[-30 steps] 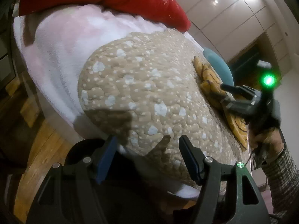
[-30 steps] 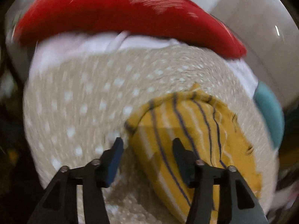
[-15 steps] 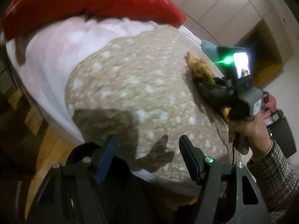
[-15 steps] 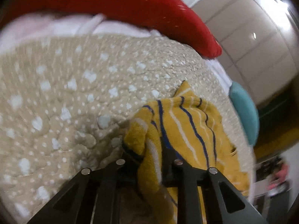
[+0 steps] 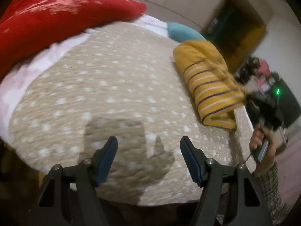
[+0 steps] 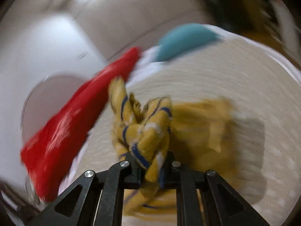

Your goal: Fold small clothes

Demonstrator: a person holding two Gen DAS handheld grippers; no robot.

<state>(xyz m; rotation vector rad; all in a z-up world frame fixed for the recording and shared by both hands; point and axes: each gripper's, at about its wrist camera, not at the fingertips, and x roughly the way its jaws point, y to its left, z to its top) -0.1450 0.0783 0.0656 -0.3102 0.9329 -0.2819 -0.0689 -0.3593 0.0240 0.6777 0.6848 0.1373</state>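
My right gripper [image 6: 149,171] is clenched on a bunched corner of the yellow striped garment [image 5: 208,88], which lies rolled on the bed's dotted quilt [image 5: 105,94], ahead and to the right of my left gripper [image 5: 148,158]. The left one hangs open over bare quilt with nothing between its fingers. The right view is blurred, so I judge the cloth is mid-lift. To do this well, I should pull the pinched corner up and away until the roll opens flat, then bring my left gripper across to pinch the opposite edge. The knit looks soft and stretchy, so a slow, even pull should keep it from twisting. The red pillow [image 5: 56,17] sits far ahead, well clear.
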